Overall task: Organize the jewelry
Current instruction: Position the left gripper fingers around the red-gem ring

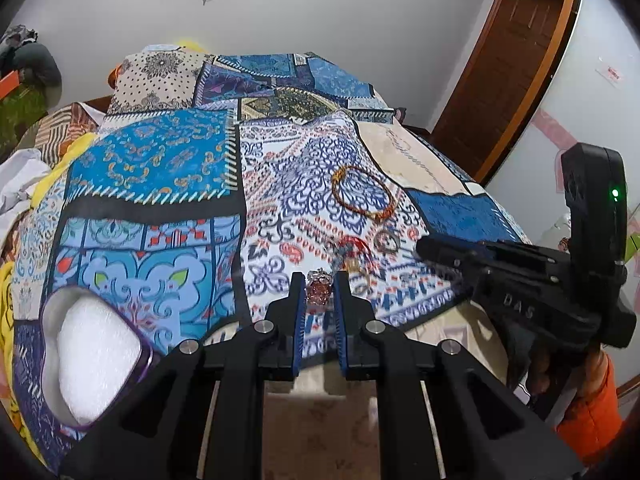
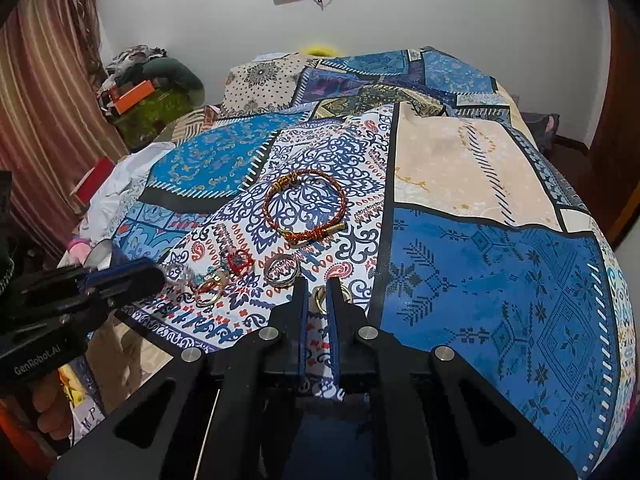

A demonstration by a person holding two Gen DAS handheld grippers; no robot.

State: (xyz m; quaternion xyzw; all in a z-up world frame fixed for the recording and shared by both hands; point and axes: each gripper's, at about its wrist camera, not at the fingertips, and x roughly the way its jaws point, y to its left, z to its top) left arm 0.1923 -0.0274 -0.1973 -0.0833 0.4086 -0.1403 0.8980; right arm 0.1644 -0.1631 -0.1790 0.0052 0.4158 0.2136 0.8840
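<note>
In the left wrist view my left gripper (image 1: 319,294) is shut on a small red-stoned ornament with a silver top (image 1: 319,291), held just above the patterned bedspread (image 1: 160,160). In the right wrist view my right gripper (image 2: 317,294) is shut on a thin gold ring (image 2: 319,297). On the cloth beyond lie a braided red-and-gold bracelet (image 2: 306,208), a silver ring (image 2: 282,270), a red ring (image 2: 240,260) and a gold ring with red (image 2: 210,290). The left gripper (image 2: 158,276) comes in from the left beside these. The right gripper (image 1: 422,248) reaches in from the right.
A box with a purple rim and white foam lining (image 1: 92,360) lies open at the near left of the bed. A hand in an orange sleeve (image 1: 592,400) holds the right gripper. Clutter and a curtain (image 2: 48,120) stand left, and a wooden door (image 1: 508,68) at the far right.
</note>
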